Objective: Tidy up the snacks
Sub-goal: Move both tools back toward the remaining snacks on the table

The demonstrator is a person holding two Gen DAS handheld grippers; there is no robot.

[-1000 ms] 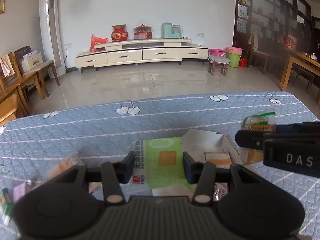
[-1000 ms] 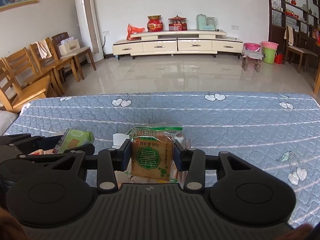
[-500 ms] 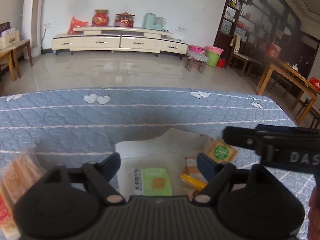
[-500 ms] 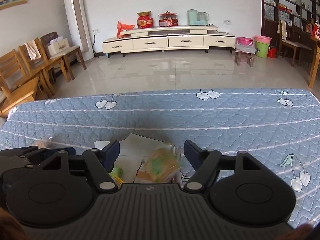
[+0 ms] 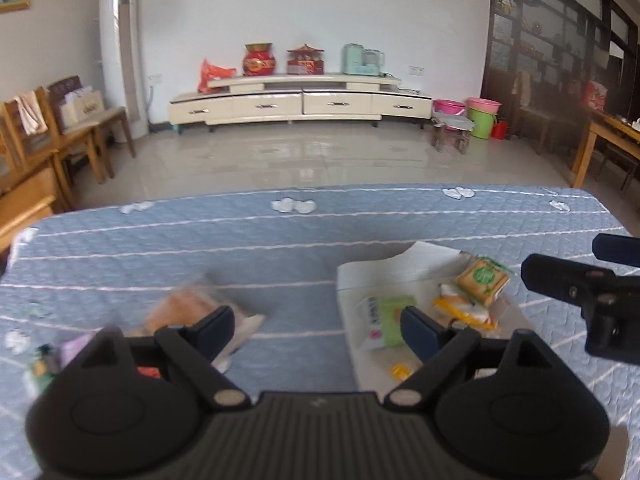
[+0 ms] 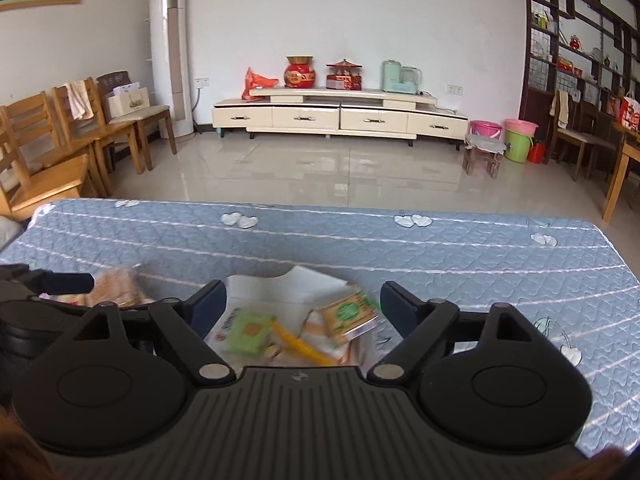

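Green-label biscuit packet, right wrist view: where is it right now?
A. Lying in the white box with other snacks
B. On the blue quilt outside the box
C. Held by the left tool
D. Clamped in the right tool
A: the green-label biscuit packet lies loose inside the white box among other snacks, and the right tool stands open above it, gripping nothing.

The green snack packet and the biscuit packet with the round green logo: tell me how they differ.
The green snack packet has a green face with an orange square and a white printed edge; the biscuit packet is tan with a round green logo. The green packet lies to the left, the biscuit packet to the right, propped on other snacks. Both lie in the white box, neither touched by a gripper.
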